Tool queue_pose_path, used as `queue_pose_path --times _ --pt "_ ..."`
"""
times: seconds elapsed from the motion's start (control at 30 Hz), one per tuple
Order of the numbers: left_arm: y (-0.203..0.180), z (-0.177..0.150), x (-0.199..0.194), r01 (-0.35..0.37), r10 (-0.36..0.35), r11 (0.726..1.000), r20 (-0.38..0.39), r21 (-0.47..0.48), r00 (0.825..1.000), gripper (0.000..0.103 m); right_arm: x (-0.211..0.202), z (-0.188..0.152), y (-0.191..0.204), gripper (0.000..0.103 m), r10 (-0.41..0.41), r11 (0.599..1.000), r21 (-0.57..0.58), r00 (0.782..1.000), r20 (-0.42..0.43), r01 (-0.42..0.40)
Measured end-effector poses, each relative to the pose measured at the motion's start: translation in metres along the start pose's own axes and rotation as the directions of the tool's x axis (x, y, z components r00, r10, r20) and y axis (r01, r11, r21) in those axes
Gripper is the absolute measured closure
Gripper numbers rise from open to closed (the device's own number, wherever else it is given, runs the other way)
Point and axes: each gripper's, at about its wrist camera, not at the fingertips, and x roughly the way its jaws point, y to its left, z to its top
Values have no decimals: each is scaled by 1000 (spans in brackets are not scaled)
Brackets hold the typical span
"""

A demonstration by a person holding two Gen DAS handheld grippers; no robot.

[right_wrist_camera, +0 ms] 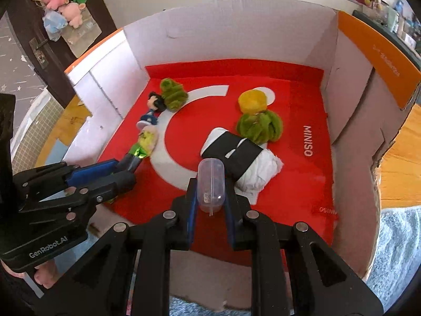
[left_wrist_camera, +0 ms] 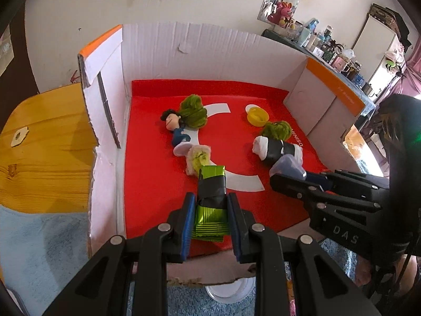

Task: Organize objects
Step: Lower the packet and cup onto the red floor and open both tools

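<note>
In the box (right_wrist_camera: pixel 236 21), two green pompoms (right_wrist_camera: pixel 173 93); left gripper (left_wrist_camera: pixel 210 218) clamps one foil-wrapped stick (left_wrist_camera: pixel 210 192), right gripper (right_wrist_camera: pixel 210 200) one clear capsule (right_wrist_camera: pixel 211 181).

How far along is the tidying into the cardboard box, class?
Done: a figurine, two green pompoms, a yellow cap and a black-and-white bundle lie in the box. In hand: the left gripper holds a green foil stick, the right gripper a clear capsule. Left: releasing both.

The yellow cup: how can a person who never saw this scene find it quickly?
Look inside the white cardboard box with the red mat. Toward its far right lies the yellow cup, touching a fuzzy green ball. It alone is smooth, round and yellow.
</note>
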Motion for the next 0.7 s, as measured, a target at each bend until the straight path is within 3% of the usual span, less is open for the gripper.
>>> queue_pose_path --times 0.7 --pt "2 3 8 -7 7 1000 -5 -13 1000 77 -3 3 -13 86 -42 999 30 998 36 41"
